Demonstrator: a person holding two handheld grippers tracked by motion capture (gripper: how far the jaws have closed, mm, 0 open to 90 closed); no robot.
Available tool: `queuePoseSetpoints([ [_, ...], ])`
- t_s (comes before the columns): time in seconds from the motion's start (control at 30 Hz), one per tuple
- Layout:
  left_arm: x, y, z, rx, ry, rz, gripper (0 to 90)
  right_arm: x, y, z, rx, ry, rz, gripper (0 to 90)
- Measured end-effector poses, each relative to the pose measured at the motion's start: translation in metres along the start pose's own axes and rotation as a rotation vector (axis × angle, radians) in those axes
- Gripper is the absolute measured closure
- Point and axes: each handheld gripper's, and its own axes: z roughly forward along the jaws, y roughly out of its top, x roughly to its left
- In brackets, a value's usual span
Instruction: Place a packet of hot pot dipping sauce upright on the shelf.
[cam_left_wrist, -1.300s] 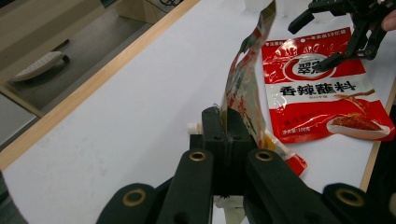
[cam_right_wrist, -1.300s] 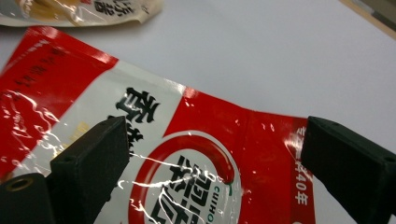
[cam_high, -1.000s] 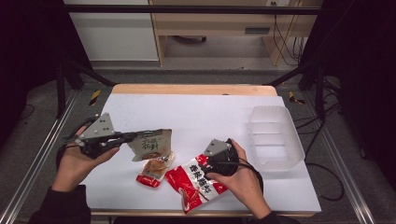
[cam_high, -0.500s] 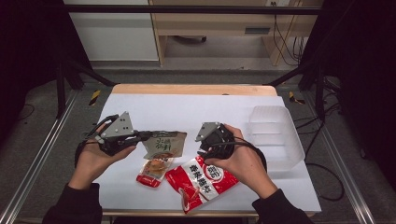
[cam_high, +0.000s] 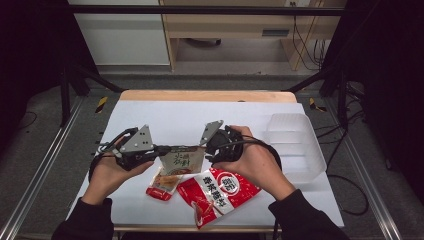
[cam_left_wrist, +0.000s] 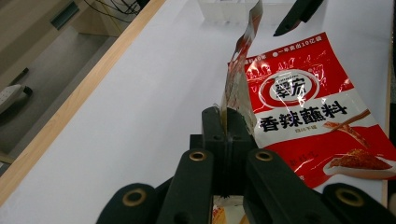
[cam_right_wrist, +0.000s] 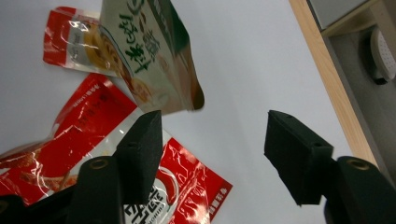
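Note:
My left gripper (cam_high: 161, 149) is shut on the edge of a grey-green snack pouch (cam_high: 181, 159) and holds it off the white table (cam_high: 200, 117). In the left gripper view the jaws (cam_left_wrist: 229, 127) pinch the pouch (cam_left_wrist: 239, 70), which is seen edge-on. My right gripper (cam_high: 207, 151) hovers just right of the pouch. It is open; its jaws have just been closing, with nothing between them. In the right gripper view the pouch (cam_right_wrist: 149, 56) hangs beyond the gripper (cam_right_wrist: 217, 135). A large red seasoning bag (cam_high: 220, 192) lies flat below.
A small red packet (cam_high: 162, 182) lies on the table under the held pouch. A clear plastic container (cam_high: 295, 145) stands at the table's right side. The wooden far edge (cam_high: 210, 96) borders the table; dark metal rails run along both sides.
The left gripper carried the grey-green pouch rightward toward the table's middle. The right gripper rose off the red bag and came up beside the pouch, its jaws narrower than before.

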Motion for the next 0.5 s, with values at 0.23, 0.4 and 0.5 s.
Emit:
queuePoseSetpoints([
  [0.23,-0.004,0.002,0.003,-0.003,-0.012,0.012,90.0,0.005,0.012,0.010,-0.003,0.052,-0.044,52.8],
  [0.4,-0.005,0.003,0.003,-0.011,-0.014,0.014,90.0,0.008,0.020,0.013,-0.001,0.068,-0.070,66.0],
  [0.5,-0.005,0.003,0.002,-0.018,-0.021,0.013,90.0,0.010,0.024,0.014,0.008,0.069,-0.088,78.6],
])
